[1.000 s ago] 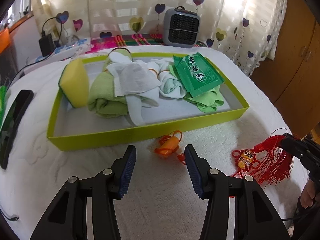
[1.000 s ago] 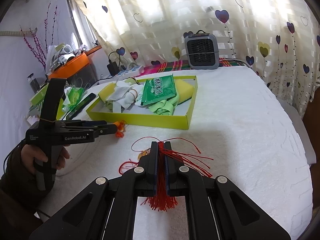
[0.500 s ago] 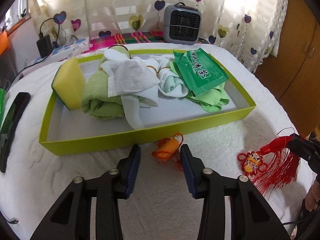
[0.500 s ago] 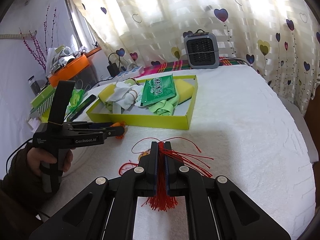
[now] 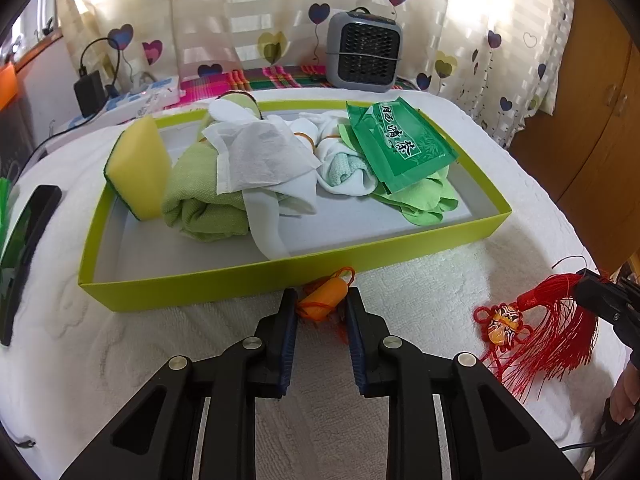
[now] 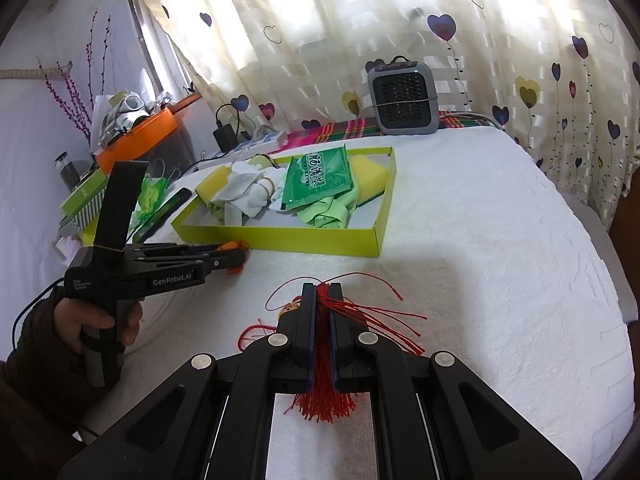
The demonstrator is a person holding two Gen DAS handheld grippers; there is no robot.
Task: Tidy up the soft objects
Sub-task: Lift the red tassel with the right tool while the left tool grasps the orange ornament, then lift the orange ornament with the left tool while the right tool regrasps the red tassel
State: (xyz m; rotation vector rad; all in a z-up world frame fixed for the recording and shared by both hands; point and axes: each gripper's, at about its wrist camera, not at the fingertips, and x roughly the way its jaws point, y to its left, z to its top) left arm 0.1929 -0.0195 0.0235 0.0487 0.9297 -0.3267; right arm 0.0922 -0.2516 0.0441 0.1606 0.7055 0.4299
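The left gripper (image 5: pixel 321 305) has just been closing, its jaws now bracketing the small orange charm (image 5: pixel 323 300); whether the pads are pressing it cannot be told. The charm is lying on the white bedspread (image 5: pixel 420 292), just beside the near wall of the lime-green tray (image 5: pixel 248 276). The right gripper (image 6: pixel 322 300) is pinching the red tassel (image 6: pixel 320 376) of a knot ornament, jaws pressed together, well apart from the tray.

Daylight came through cream curtain (image 6: pixel 360 20) printed with hearts; wooden wardrobe (image 5: pixel 592 128) stood right; white wall (image 6: pixel 36 32) left; grey heater (image 5: pixel 365 56) sat behind the white-covered bed (image 6: pixel 500 240)
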